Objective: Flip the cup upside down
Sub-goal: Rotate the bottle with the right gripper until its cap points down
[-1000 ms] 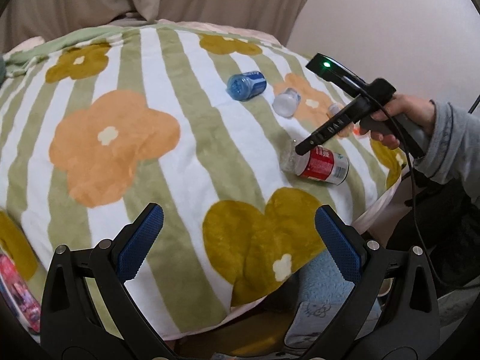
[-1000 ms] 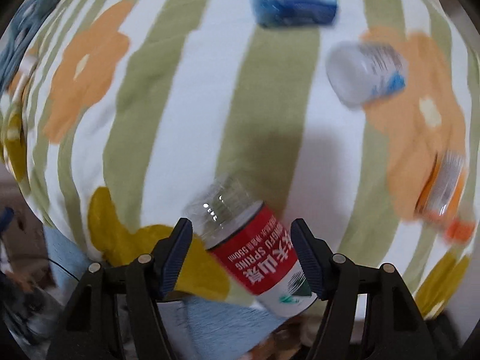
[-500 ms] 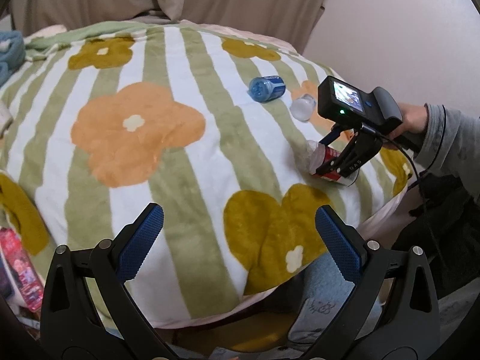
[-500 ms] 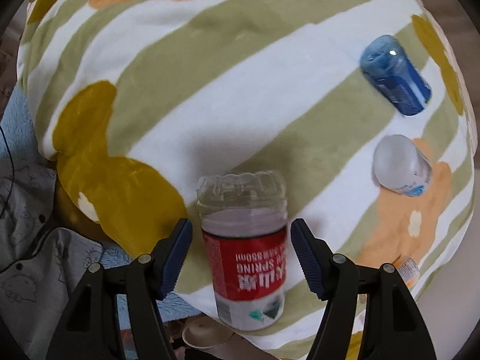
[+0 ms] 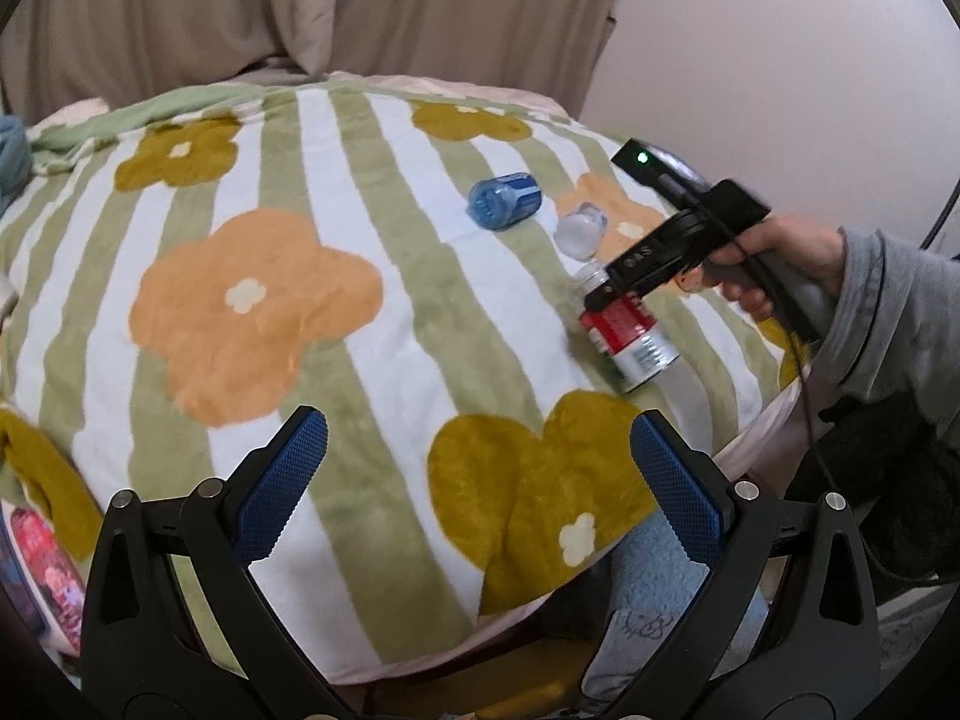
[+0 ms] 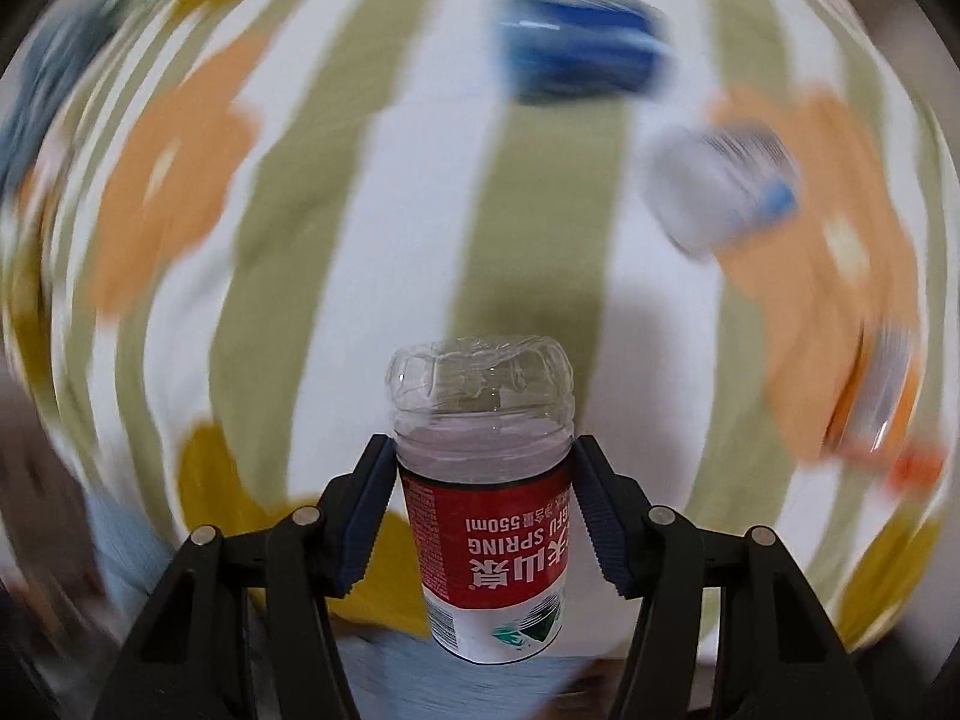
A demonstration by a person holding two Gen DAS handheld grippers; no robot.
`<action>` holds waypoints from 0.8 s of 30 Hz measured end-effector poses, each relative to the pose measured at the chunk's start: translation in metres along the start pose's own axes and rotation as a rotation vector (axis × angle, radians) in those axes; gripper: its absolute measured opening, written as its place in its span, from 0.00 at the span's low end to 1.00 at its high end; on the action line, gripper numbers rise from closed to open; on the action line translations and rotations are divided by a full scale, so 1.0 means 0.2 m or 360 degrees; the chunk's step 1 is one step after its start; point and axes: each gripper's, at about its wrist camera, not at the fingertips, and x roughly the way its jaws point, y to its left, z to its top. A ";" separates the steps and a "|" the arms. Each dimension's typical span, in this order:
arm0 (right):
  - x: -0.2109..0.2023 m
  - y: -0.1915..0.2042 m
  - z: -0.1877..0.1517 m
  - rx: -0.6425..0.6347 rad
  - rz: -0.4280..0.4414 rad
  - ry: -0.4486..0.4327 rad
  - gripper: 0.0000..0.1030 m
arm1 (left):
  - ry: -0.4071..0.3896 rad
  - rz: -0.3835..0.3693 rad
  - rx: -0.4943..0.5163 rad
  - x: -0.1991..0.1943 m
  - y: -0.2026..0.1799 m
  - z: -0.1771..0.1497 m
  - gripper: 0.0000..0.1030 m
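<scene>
A clear plastic cup with a red and white label point(image 6: 486, 516) sits between the fingers of my right gripper point(image 6: 483, 462), which is shut on it. Its closed, ridged base points away from the camera and the label text reads upside down. In the left wrist view the same cup point(image 5: 630, 336) hangs tilted near the blanket's right edge, base up-left, held by the right gripper point(image 5: 600, 300) in a person's hand point(image 5: 774, 258). My left gripper point(image 5: 478, 426) is open over the blanket's near side with nothing between its blue pads.
A striped, flowered blanket point(image 5: 252, 300) covers the bed. On it lie a blue cup point(image 5: 504, 201), a clear whitish cup point(image 5: 579, 234) and an orange-labelled one point(image 6: 882, 396). A curtain and wall stand behind. Blue cloth lies below the near edge.
The right gripper's fingers have shut onto the red-labelled cup and the gripper has rotated with it; its view is now motion-blurred. The left gripper has tilted upward slightly.
</scene>
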 end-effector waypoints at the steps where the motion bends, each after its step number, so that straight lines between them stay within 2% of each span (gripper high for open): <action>1: 0.01 -0.03 0.00 0.0040 0.0009 -0.0009 0.54 | -0.0005 -0.0007 0.0010 0.00 -0.01 0.01 0.98; 8: 0.01 -0.11 -0.02 0.0039 0.0063 -0.0062 0.55 | -0.0024 -0.0018 0.0018 -0.01 -0.05 0.00 0.98; 10: -0.02 -0.11 -0.01 0.0009 0.0029 -0.0078 0.60 | -0.0032 -0.0029 0.0005 -0.01 -0.04 0.01 0.98; 11: -0.03 -0.10 -0.01 -0.0015 0.0006 -0.0071 0.63 | -0.0035 -0.0031 0.0003 -0.01 -0.05 0.00 0.98; 14: 0.00 -0.05 0.01 -0.0090 -0.0021 0.0063 0.63 | -0.0043 -0.0036 0.0001 -0.02 -0.05 0.00 0.98; 17: 0.05 -0.05 0.00 -0.0085 -0.0059 0.0123 0.63 | -0.0049 -0.0023 0.0001 -0.04 -0.05 -0.02 0.98; 24: 0.08 -0.13 -0.02 -0.0014 -0.0063 0.0120 0.63 | -0.0046 -0.0022 -0.0031 -0.06 -0.02 -0.04 0.98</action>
